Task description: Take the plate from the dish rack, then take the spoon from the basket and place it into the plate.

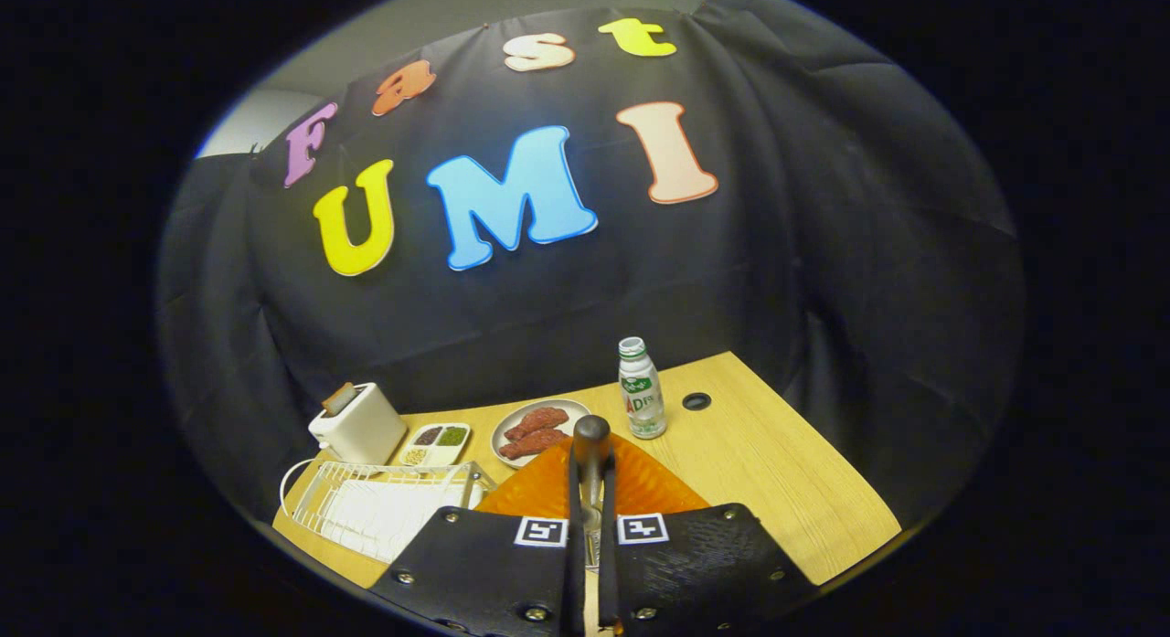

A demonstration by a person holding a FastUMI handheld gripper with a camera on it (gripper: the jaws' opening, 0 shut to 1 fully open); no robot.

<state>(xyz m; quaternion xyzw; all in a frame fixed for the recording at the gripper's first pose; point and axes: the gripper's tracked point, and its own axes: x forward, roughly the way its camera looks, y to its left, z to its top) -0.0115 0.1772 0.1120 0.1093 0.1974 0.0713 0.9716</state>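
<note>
Spoon (591, 454) pinched upright between my gripper's (591, 504) closed fingers, held above the orange plate (649, 486) on the table (777, 472); I'd lower it centred before letting go.

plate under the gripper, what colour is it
Orange, with a ribbed surface, as the gripper view shows: the plate lies just beyond the gripper, which is shut on a spoon.
</note>
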